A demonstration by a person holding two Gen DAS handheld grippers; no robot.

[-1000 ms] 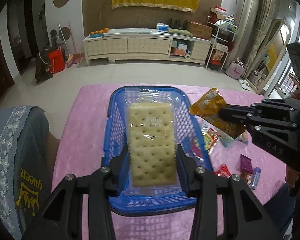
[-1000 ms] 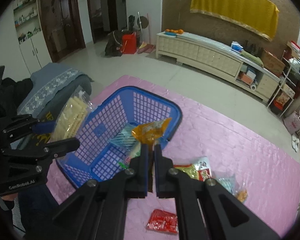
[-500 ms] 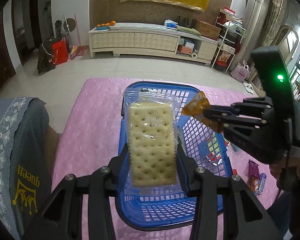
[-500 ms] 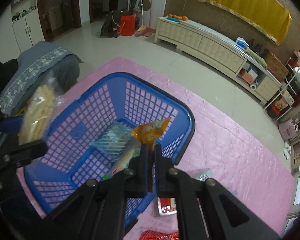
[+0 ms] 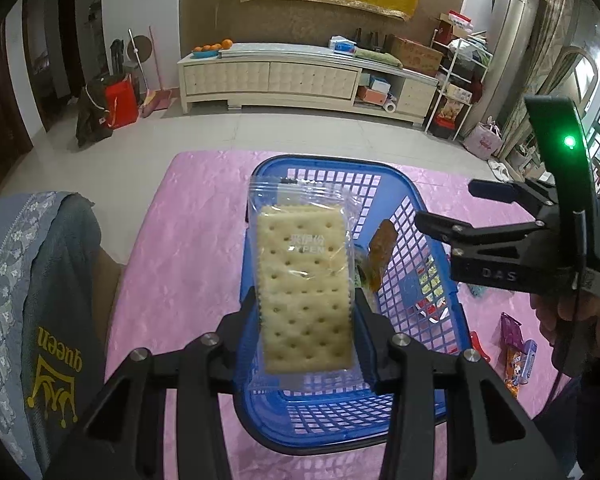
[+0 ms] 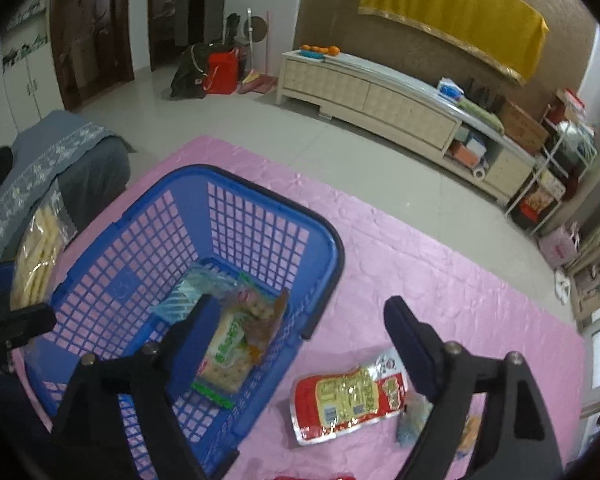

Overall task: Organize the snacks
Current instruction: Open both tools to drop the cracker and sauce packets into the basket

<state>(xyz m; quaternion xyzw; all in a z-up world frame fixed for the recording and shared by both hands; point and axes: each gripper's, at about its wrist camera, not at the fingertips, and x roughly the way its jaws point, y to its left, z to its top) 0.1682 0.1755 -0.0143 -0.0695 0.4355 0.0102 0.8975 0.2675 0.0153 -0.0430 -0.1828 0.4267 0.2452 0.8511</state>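
Note:
My left gripper (image 5: pixel 306 312) is shut on a clear-wrapped cracker pack (image 5: pixel 304 280) and holds it above the blue basket (image 5: pixel 420 216). The pack also shows at the left edge of the right wrist view (image 6: pixel 36 256). My right gripper (image 6: pixel 300 316) is open and empty above the basket's right rim (image 6: pixel 332 248); it also shows in the left wrist view (image 5: pixel 448 208). The orange snack bag (image 5: pixel 380 252) lies tilted inside the basket (image 6: pixel 266 320) with a green-labelled cracker pack (image 6: pixel 224 352) and a teal packet (image 6: pixel 184 296).
A red and yellow snack pack (image 6: pixel 348 400) lies on the pink cloth (image 6: pixel 440 272) right of the basket, with small packets (image 5: pixel 516 344) nearby. A grey cushion (image 5: pixel 20 300) is at the left. A person's hand (image 5: pixel 564 320) holds the right gripper.
My right gripper has opened and let go of the orange snack bag, which has dropped into the basket. The left gripper still holds the cracker pack over the basket.

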